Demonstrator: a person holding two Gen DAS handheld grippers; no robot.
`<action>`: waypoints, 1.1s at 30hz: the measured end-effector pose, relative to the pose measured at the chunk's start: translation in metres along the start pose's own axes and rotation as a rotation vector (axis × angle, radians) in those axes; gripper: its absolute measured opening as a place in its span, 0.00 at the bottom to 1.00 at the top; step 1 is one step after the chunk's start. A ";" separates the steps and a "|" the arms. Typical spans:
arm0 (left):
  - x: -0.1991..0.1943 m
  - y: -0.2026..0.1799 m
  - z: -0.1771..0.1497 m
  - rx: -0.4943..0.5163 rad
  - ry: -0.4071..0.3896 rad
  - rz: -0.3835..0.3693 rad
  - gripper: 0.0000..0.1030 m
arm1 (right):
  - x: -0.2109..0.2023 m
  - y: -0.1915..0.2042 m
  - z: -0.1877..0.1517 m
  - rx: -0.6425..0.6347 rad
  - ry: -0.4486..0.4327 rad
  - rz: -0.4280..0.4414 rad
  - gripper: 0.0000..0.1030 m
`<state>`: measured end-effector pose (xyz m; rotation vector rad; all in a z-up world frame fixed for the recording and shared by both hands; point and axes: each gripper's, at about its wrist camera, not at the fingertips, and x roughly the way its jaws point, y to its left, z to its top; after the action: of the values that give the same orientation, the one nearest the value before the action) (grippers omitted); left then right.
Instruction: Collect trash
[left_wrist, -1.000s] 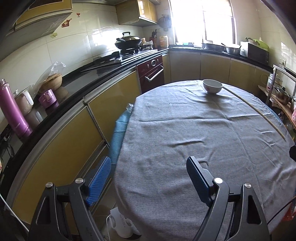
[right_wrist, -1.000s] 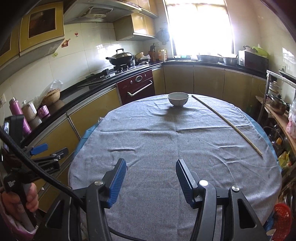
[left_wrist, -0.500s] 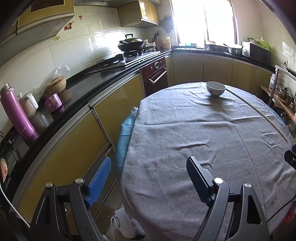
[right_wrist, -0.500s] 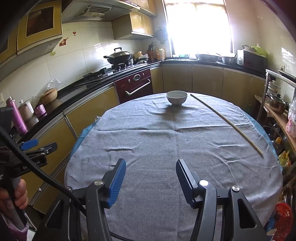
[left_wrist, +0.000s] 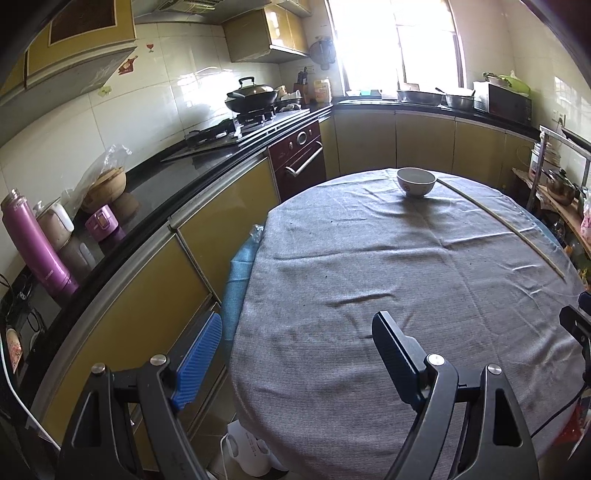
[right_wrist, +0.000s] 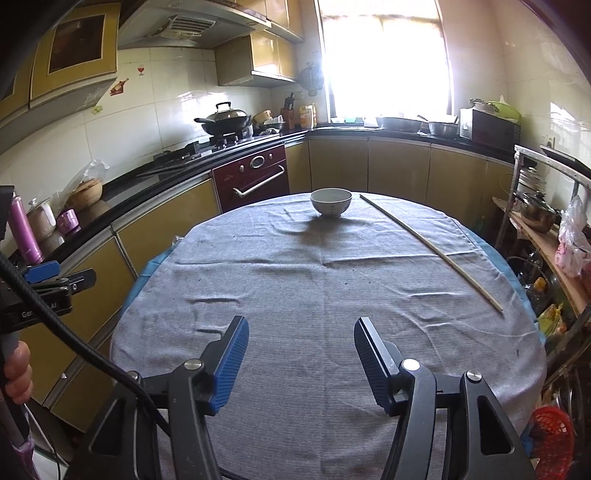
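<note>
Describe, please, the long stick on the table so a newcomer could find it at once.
Start at the round table under grey cloth. Beyond the white bowl, a thin pale stick runs toward the right edge. It is the only long, straight thing there.

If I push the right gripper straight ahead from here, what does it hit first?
Probably the grey tablecloth itself, since the open right gripper tilts down at it. If it skims above, the white bowl at the far edge comes next; depth is unclear.

both grippers' jaws apart, empty
</note>
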<state>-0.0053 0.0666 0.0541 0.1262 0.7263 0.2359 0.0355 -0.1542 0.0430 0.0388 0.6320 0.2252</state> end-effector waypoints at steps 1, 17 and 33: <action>-0.002 -0.002 0.001 0.001 -0.003 -0.002 0.82 | -0.001 -0.002 0.000 0.002 -0.001 -0.002 0.62; -0.023 -0.038 0.018 0.038 -0.038 -0.040 0.82 | -0.024 -0.048 -0.007 0.057 -0.045 -0.049 0.62; -0.052 -0.062 0.038 0.066 -0.104 -0.058 0.82 | -0.054 -0.081 -0.010 0.103 -0.109 -0.086 0.62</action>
<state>-0.0068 -0.0081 0.1036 0.1782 0.6337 0.1487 0.0030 -0.2452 0.0582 0.1219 0.5347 0.1060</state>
